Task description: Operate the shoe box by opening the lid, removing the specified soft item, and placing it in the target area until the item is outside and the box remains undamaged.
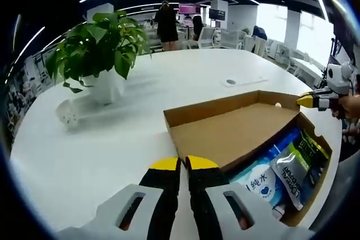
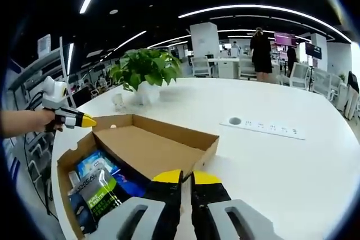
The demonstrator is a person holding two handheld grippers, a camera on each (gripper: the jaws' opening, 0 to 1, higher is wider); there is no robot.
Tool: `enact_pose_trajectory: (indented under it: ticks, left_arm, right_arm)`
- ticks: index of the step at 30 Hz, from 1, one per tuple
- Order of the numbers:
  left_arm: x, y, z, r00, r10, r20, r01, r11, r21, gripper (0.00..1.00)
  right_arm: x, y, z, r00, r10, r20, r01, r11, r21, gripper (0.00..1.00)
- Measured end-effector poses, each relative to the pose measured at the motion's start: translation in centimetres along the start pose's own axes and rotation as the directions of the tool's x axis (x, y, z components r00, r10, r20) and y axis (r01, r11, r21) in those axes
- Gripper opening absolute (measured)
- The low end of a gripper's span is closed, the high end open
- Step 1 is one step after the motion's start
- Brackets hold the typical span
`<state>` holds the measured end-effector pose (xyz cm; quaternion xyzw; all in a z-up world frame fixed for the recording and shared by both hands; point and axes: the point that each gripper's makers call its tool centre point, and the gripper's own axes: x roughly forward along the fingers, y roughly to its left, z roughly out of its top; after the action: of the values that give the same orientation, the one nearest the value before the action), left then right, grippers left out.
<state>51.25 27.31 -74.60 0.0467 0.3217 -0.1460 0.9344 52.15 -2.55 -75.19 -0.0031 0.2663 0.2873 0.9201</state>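
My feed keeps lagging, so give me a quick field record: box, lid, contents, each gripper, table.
box: cardboard shoe box on the white table
lid: open, flap lying partly over the box
contents: soft packets inside, none out yet
left gripper: jaws shut, holding nothing, near the lid edge
right gripper: jaws shut, holding nothing, near the lid edge
also on table: potted plant, power strip
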Motion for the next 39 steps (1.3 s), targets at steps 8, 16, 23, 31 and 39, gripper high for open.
enact_pose_trajectory:
  ticks: [8,16,23,31,39]
  left_arm:
    - [-1.3,-0.2,0.6,1.0,0.0,0.012,0.0,1.0,-0.018,0.06]
    - [-2.7,-1.5,0.6,1.0,-0.008,0.019,0.008,1.0,-0.006,0.08]
    - [-3.5,-2.8,0.1,1.0,-0.024,0.015,0.025,1.0,-0.003,0.1]
    - [-4.5,-5.6,-1.0,0.997,-0.074,-0.012,0.074,0.997,-0.002,0.14]
    - [-5.0,-8.3,-2.8,0.985,-0.158,-0.073,0.157,0.987,-0.013,0.18]
  right_arm:
    - [-1.0,0.3,-0.4,1.0,0.012,-0.003,-0.012,1.0,0.012,0.07]
    - [-2.8,1.4,-0.7,0.999,0.043,0.003,-0.044,0.999,0.019,0.13]
    - [-4.4,1.9,-1.2,0.998,0.062,-0.001,-0.062,0.998,0.005,0.18]
    - [-5.9,3.1,-1.7,0.995,0.102,-0.016,-0.102,0.995,0.003,0.25]
    - [-7.5,4.6,-2.7,0.989,0.145,-0.033,-0.145,0.989,-0.013,0.34]
